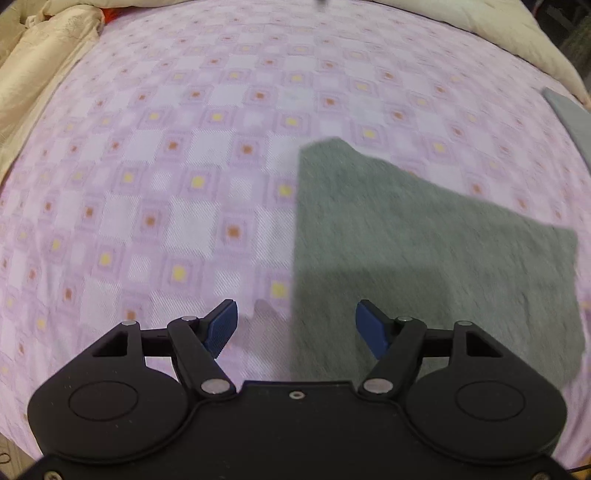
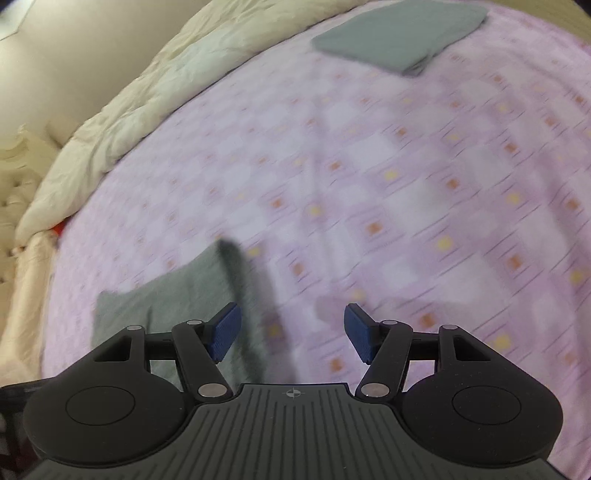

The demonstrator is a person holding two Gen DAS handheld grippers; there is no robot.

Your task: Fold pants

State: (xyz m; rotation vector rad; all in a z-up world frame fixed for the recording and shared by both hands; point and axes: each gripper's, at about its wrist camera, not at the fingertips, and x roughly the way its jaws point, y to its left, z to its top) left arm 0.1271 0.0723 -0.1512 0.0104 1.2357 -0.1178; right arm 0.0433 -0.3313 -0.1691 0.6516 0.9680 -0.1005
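Pink checked bedsheet [image 1: 184, 155] is covering the bed both grippers are hovering over. Nearest, the left gripper [image 1: 295, 326] is standing with its blue pads wide apart and empty, straddling the straight left edge of the grey-green pants [image 1: 424, 251], which are lying flat in a folded panel. The right gripper [image 2: 293, 332] is equally spread and holding nothing, with the pants [image 2: 177, 295] showing low to its left. Both views are blurring, so a rushed pinch could be catching only the top layer, or the sheet too, dragging the fold askew. Farther off, a folded grey garment [image 2: 399, 33] is lying near the cream duvet [image 2: 147, 81].
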